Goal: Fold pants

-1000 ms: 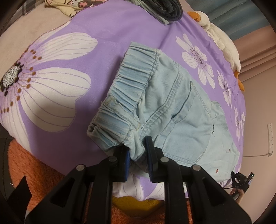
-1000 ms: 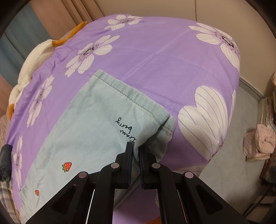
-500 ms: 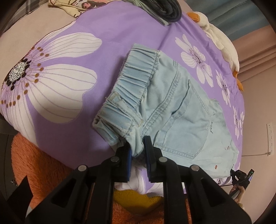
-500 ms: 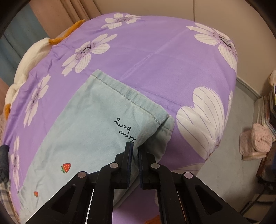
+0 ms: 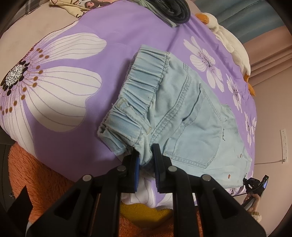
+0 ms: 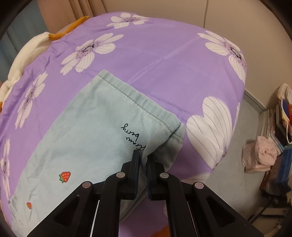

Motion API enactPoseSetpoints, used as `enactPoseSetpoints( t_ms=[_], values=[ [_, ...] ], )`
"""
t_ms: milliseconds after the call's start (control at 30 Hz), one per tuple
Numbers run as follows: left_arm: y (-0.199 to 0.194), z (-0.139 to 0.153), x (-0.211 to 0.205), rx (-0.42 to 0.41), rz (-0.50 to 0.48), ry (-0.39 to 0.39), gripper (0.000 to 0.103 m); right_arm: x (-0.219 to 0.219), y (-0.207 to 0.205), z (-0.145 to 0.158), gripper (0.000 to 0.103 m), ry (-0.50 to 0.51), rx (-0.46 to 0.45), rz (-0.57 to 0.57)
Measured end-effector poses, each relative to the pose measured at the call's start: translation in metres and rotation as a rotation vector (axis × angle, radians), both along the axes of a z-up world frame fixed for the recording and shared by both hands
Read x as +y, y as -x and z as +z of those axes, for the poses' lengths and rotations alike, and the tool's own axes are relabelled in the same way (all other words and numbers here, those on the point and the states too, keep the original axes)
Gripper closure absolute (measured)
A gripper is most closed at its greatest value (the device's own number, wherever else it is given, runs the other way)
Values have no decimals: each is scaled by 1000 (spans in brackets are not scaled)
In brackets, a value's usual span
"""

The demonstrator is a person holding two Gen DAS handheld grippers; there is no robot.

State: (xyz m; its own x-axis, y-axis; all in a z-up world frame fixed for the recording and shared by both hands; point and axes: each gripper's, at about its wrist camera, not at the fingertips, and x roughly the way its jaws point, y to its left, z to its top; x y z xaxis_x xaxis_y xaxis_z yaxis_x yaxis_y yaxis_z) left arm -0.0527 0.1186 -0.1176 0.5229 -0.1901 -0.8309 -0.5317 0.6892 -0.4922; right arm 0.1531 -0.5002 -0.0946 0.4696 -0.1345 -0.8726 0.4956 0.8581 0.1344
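Light blue denim pants (image 5: 182, 113) lie on a purple flowered bedspread (image 5: 73, 54). My left gripper (image 5: 146, 155) is shut on the near corner of the gathered elastic waistband (image 5: 142, 87). In the right wrist view the pants' leg end (image 6: 91, 142), with black script and small strawberry prints, lies flat on the bedspread (image 6: 164, 60). My right gripper (image 6: 143, 160) is shut on the near corner of the leg hem. The cloth between the two ends is lifted slightly at both pinched corners.
A dark folded garment (image 5: 173, 11) and a patterned cloth (image 5: 78, 7) lie at the far end of the bed. A white plush duck (image 5: 231, 47) lies along the far side. An orange fuzzy blanket (image 5: 36, 173) hangs below. Books and a pink bundle (image 6: 262, 155) stand on the floor.
Both grippers kept their hold on the pants. The left wrist view shifted slightly, drawing the waistband corner a little toward me. The right view shifted a little over the leg end.
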Motion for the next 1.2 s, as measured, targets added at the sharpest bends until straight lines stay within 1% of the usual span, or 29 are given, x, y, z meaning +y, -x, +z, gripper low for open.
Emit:
enactPoseSetpoints(
  t_ms=[167, 267, 367, 433, 467, 533, 633, 767, 900, 1000, 1033, 1067, 1100, 1133, 1167, 1200],
  values=[
    [1, 0, 0, -6, -1, 3, 87, 3, -2, 1, 101, 13, 10, -5],
    [1, 0, 1, -5, 1, 6, 88, 5, 0, 3, 101, 25, -1, -20],
    [4, 6, -1, -6, 2, -4, 90, 6, 0, 4, 101, 41, -1, -19],
    [7, 12, -5, -8, -5, -25, 90, 8, 0, 8, 101, 76, 9, -18],
    [7, 12, -5, -7, -4, -22, 90, 10, 0, 11, 101, 106, 15, -19],
    [7, 9, -4, 0, -12, -19, 89, 11, 3, 19, 101, 162, -2, -20],
    [4, 5, -2, 9, -12, -12, 88, 8, 3, 19, 101, 144, -14, -28],
    [2, 3, -3, 11, -17, -20, 87, 3, 0, 3, 101, 105, 13, -31],
    [4, 4, -1, 4, -10, -5, 87, 6, -1, 4, 101, 127, 21, -26],
    [8, 13, 0, -4, -18, 13, 85, 9, 0, 7, 101, 146, 33, -17],
    [10, 17, 0, -5, -20, 19, 79, 12, 0, 9, 100, 159, 44, -10],
    [12, 21, 1, -2, -18, 21, 64, 14, 0, 11, 95, 172, 55, -1],
    [15, 27, 2, 4, -8, 8, 53, 18, 0, 15, 90, 193, 66, 12],
    [19, 34, 3, 1, 10, -17, 41, 20, 0, 17, 78, 207, 67, 19],
    [23, 41, 4, -12, 24, -42, 41, 22, 1, 21, 63, 219, 62, 23],
    [27, 49, 6, -32, 30, -59, 40, 25, 3, 27, 56, 231, 48, 27]
  ],
)
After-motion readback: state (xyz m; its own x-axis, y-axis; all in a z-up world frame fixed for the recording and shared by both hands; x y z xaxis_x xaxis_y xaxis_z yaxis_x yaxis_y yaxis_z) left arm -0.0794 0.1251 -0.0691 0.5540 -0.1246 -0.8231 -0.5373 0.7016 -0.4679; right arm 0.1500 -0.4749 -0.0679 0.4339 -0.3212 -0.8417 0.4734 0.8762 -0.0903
